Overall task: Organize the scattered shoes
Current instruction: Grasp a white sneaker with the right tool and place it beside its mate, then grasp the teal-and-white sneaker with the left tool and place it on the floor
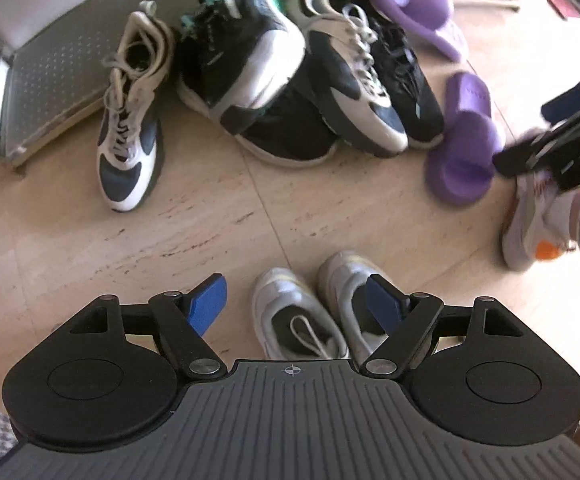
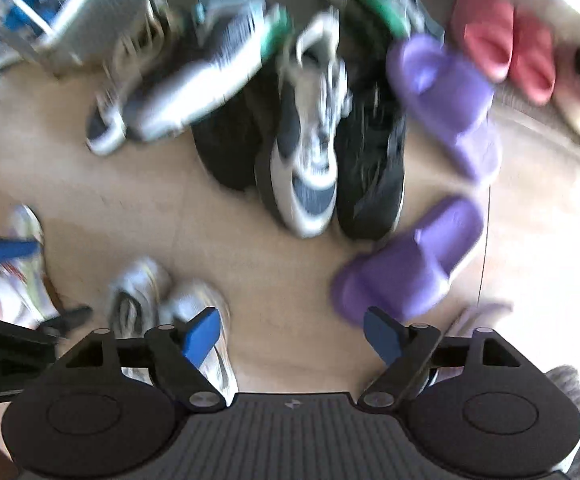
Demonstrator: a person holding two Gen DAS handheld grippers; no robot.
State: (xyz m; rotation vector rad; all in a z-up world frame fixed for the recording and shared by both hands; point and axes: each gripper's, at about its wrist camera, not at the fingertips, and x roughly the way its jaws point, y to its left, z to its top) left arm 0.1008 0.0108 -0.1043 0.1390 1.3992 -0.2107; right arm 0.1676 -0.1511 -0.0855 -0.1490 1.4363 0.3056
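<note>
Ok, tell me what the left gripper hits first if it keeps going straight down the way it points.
Most likely the pair of white sneakers on the floor: they lie right below the open left gripper, between its blue fingers. Nothing shows in the gap above them, though how far down they are is unclear.

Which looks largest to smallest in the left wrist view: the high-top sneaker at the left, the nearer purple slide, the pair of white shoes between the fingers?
1. high-top sneaker
2. nearer purple slide
The pair of white shoes is partly hidden and closest to the camera, so unranked.
</note>
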